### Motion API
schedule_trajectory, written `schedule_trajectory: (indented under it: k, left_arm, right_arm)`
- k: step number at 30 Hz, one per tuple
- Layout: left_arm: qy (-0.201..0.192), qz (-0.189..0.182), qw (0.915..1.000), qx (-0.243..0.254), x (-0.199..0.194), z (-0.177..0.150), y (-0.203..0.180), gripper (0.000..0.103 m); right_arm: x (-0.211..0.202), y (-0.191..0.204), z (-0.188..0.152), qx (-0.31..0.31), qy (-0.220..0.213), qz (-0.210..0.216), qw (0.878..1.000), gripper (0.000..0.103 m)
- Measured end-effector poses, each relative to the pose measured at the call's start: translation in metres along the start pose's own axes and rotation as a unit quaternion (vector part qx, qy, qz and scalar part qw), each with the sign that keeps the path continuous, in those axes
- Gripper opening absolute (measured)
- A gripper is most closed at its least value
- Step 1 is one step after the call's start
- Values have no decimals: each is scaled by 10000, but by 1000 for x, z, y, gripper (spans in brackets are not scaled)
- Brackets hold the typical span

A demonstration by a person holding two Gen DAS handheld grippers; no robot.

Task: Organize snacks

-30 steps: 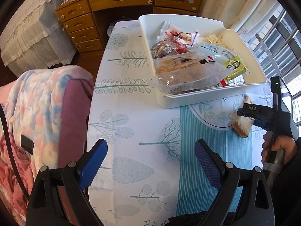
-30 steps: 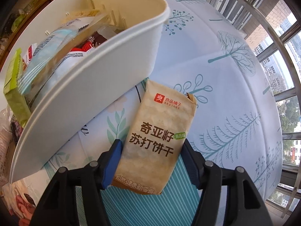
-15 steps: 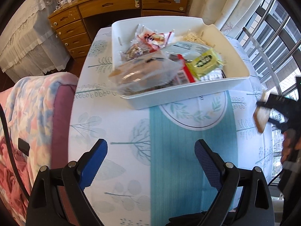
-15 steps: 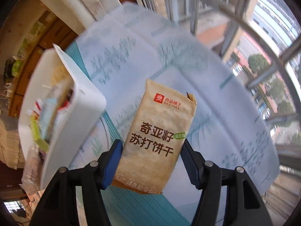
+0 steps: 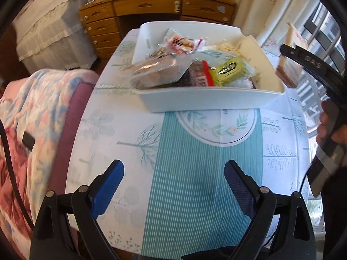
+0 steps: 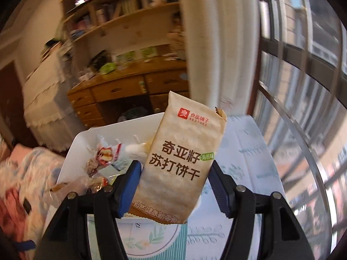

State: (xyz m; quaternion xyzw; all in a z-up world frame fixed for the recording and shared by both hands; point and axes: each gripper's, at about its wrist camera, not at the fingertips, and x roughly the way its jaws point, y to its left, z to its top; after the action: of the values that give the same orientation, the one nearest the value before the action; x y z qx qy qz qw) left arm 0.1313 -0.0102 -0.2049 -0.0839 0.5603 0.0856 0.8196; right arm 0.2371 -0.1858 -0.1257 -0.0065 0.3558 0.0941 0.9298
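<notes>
Snacks fill the white bin (image 5: 208, 99) at the far middle of my table, which wears a leaf-printed cloth with a teal striped band (image 5: 195, 173). At far left, a floral blanket (image 5: 36, 117) drapes a maroon seat just beside the table edge. Low in the left-wrist view, my left tongs (image 5: 174, 181) hang above the bare teal band with blue pads spread wide and nothing between them. In the bin, from left to right: a clear-wrapped brown cake pack (image 5: 159, 72), a red-and-white sachet (image 5: 182, 43) behind it, a red-edged dark packet (image 5: 199, 75), and a green-yellow packet (image 5: 231, 70). At right, my right tongs (image 6: 175, 187) grip a beige soda-cracker pack (image 6: 184, 160) by its lower half, one blue pad pressed on each long edge; the pack stands upright, tilted slightly right, in the air above the bin's near right corner and touching nothing else. Behind the table stands a wooden desk with drawers (image 5: 151, 6); a window grille (image 6: 303, 86) closes the right side.
</notes>
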Motion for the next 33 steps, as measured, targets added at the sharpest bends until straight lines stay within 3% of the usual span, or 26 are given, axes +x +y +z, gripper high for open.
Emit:
schedule_trajectory:
  k: [3,6,8,13,17,23,27,33]
  left_arm:
    - [88,134,9997,-194,-1,-11,8,93]
    - [202,267,9989,-338,-1,-18,17,93]
    - [210,325,9985,-381,-2,-20,22,93]
    - [123,268,9992,-251,-6,-14,28,93]
    - [-28,45,10000,-28,-12,-11,34,93]
    - [-210,-343,9985,365,-27,-14,53,93]
    - [-80,-808,9959,409,-34,-21,71,93]
    - [14,-1147,9912,664,-63,-33,90,93]
  right_arm:
    - [11,18,-5,-393,-1,394,9984,64]
    - [19,32,-11,-738,45,491,9961,67]
    - [18,35,-13,-738,56,544,9958,76]
    - [6,31,-25,-499,235,561,9969,84]
    - [-12,26,-46,-293,539,260,9978,90]
    - [-66,24,-88,326,978,-76,9946,91]
    - [-108,34,-115,577,1012,-317,9927,92]
    - [-171,58,-129,881,1051,-427,9896,96]
